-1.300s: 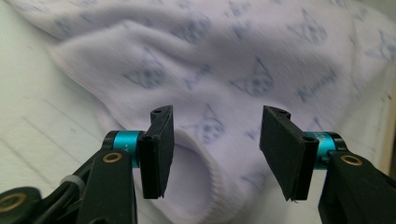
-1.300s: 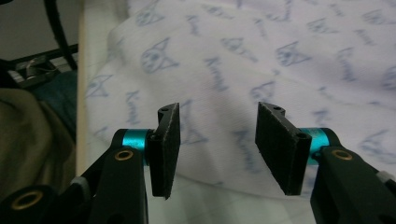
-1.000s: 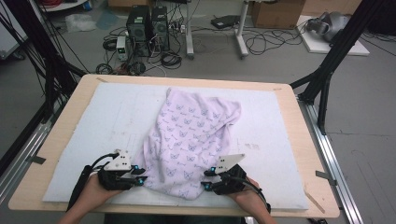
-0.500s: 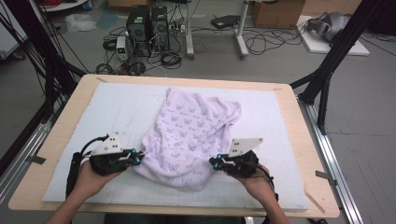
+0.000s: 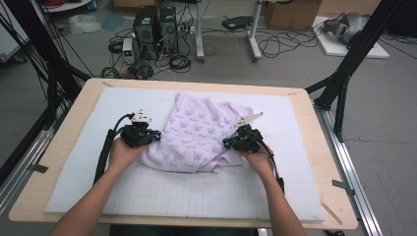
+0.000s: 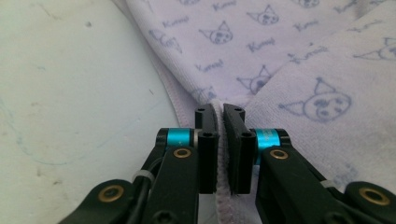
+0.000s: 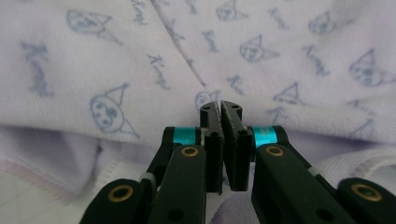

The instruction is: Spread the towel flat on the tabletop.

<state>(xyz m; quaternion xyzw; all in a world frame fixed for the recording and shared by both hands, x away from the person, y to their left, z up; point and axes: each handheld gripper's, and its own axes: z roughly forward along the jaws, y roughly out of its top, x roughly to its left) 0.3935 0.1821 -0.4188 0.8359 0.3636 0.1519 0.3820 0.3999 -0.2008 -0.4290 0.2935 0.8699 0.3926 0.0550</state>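
Note:
A pale lilac cloth (image 5: 199, 132) printed with small blue cat faces lies rumpled on the white foam mat (image 5: 98, 196). My left gripper (image 5: 156, 135) is at the cloth's left edge, shut on its hem, which runs between the jaws in the left gripper view (image 6: 219, 109). At the cloth's right edge my right gripper (image 5: 227, 143) is shut on a fold of the fabric; the right gripper view (image 7: 220, 108) has printed cloth (image 7: 140, 60) right across it. Both hands have drawn the near part of the cloth up and back over the rest.
The mat covers a wooden table (image 5: 324, 132) framed by black posts and metal rails. Behind the table, computer towers (image 5: 155, 24), cables and a cardboard box (image 5: 290, 12) stand on the floor. Bare mat lies in front of the cloth.
Both grippers have moved away from me, from the near edge of the mat toward its middle, carrying the cloth's near edge with them. The cloth is now bunched shorter.

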